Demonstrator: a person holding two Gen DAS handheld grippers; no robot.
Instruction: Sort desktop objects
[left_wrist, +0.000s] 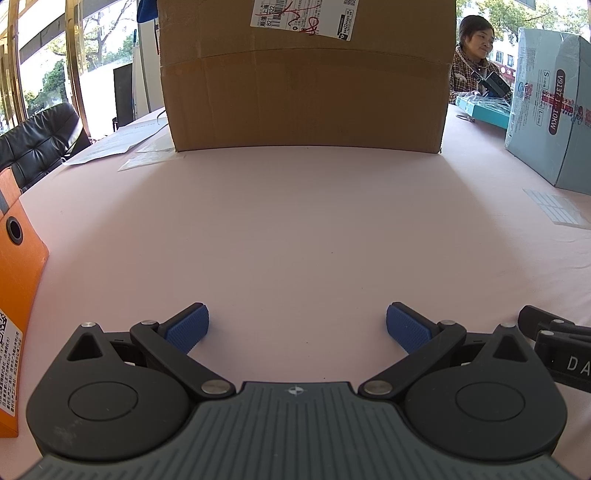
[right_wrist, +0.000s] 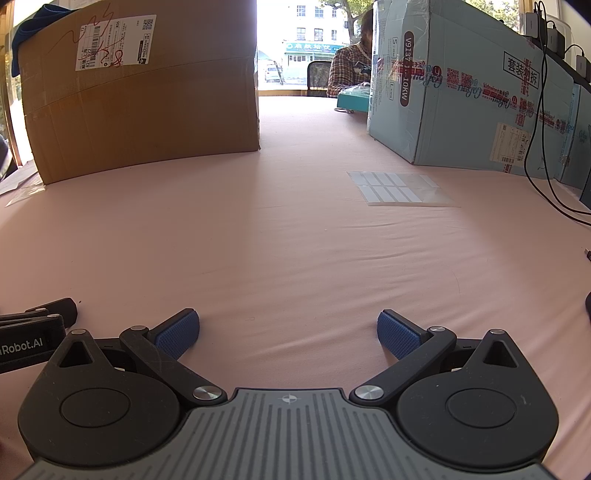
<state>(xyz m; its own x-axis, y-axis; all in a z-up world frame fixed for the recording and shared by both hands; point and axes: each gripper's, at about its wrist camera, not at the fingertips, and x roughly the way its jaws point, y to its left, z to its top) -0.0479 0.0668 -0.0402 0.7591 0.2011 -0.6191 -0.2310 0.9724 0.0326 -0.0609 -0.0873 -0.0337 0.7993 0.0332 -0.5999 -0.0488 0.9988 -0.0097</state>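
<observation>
Both grippers, left (left_wrist: 297, 326) and right (right_wrist: 288, 332), jaws wide, empty; orange box (left_wrist: 16, 280) cropped.

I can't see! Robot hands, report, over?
Left gripper open, empty. Right gripper open, empty. Label sheet untouched. Nothing blocking.

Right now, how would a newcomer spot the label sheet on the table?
Start at the big blue box on the pink table. Just in front of it lies the label sheet, flat on the cloth. It is the only thin pale sheet there, gridded with small rectangles.
</observation>
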